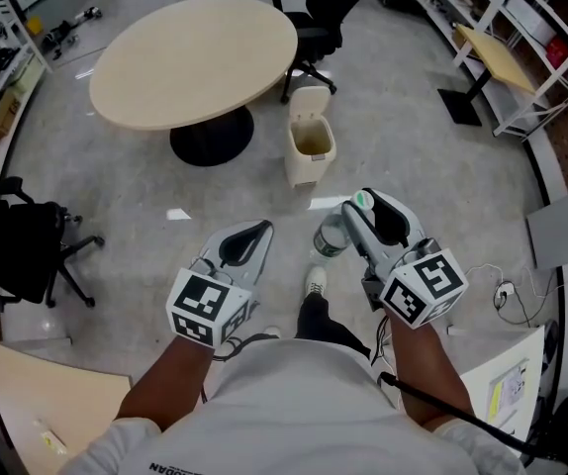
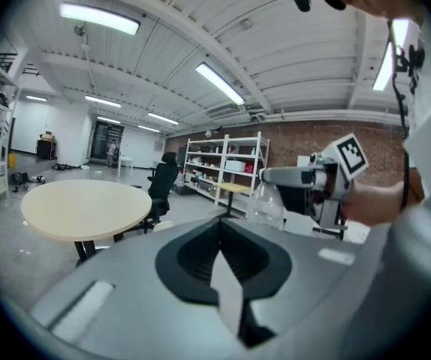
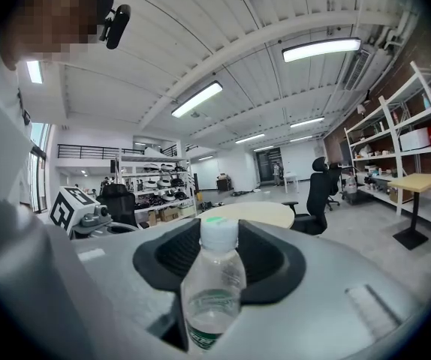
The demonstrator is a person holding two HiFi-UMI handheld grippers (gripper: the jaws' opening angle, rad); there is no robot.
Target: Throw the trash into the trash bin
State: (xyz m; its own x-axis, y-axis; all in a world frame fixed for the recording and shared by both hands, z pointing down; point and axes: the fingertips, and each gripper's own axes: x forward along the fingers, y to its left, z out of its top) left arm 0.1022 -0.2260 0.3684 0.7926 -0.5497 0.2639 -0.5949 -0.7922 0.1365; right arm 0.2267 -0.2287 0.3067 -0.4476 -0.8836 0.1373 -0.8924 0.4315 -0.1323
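A person on a grey workshop floor carries a two-jaw gripper in each hand. The right gripper (image 1: 368, 221) is clamped on a clear plastic bottle with a green cap and green label (image 3: 213, 280), its jaws set partway apart around the lower body. The bottle stands upright between them, its cap rising above the jaws in the right gripper view.

The left gripper (image 1: 249, 243) is level with it and just beside it, carrying nothing. Its jaws are drawn together, with only a thin pale strip showing between the dark pads in the left gripper view.

Ahead of the right gripper and a little to its left, well apart from the bottle, a beige plastic trash bin with an open top (image 1: 310, 139) stands on the floor. Just beyond the bin is the black pedestal of a round beige counter (image 1: 195, 57), which lies ahead of the left gripper.

A black office chair (image 1: 324, 13) stands behind the bin, farther from both grippers. White metal shelving (image 1: 521, 28) lines the brick wall far off to the right gripper's side.
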